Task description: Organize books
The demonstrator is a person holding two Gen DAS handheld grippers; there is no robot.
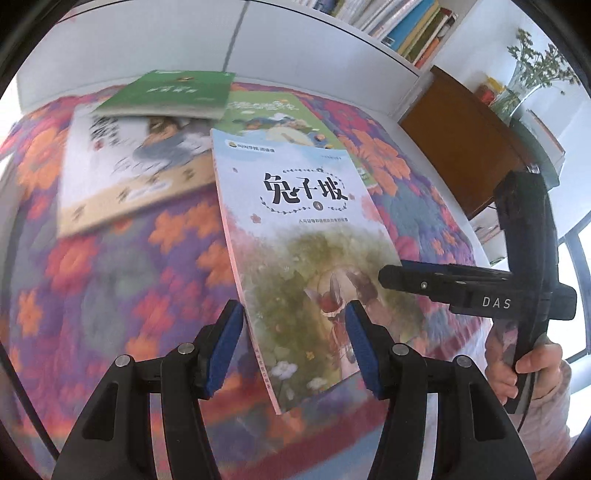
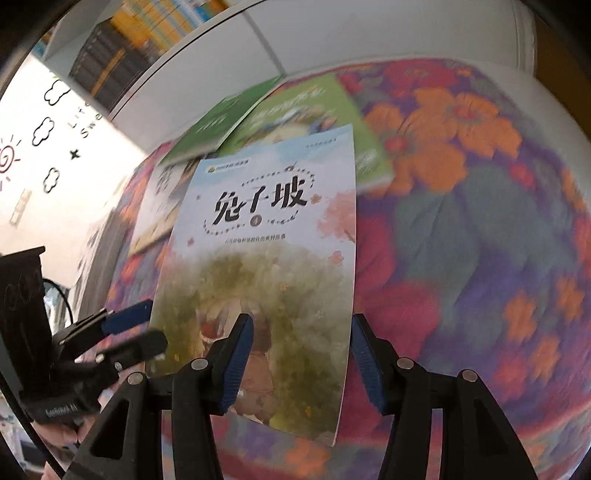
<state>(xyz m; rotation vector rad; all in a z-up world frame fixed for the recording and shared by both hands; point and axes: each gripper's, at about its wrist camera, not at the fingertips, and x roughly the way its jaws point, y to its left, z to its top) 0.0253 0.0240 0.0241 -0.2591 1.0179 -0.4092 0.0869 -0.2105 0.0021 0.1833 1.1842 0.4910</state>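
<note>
A pale blue picture book (image 1: 303,236) with a rabbit cover lies on the flowered cloth (image 1: 110,258), also in the right wrist view (image 2: 266,258). Behind it lie a white book (image 1: 125,162), a dark green book (image 1: 173,92) and a light green book (image 1: 273,114). My left gripper (image 1: 293,347) is open, its jaws standing either side of the blue book's near left part. My right gripper (image 2: 301,362) is open over the book's near right edge; it shows in the left wrist view (image 1: 399,275) at the book's right side. The left gripper shows in the right wrist view (image 2: 140,328).
A white shelf with upright books (image 1: 402,26) stands behind the table. A brown cabinet (image 1: 465,136) with a vase of greenery (image 1: 524,77) is at the right. A white wall with cloud stickers (image 2: 48,129) is at the left.
</note>
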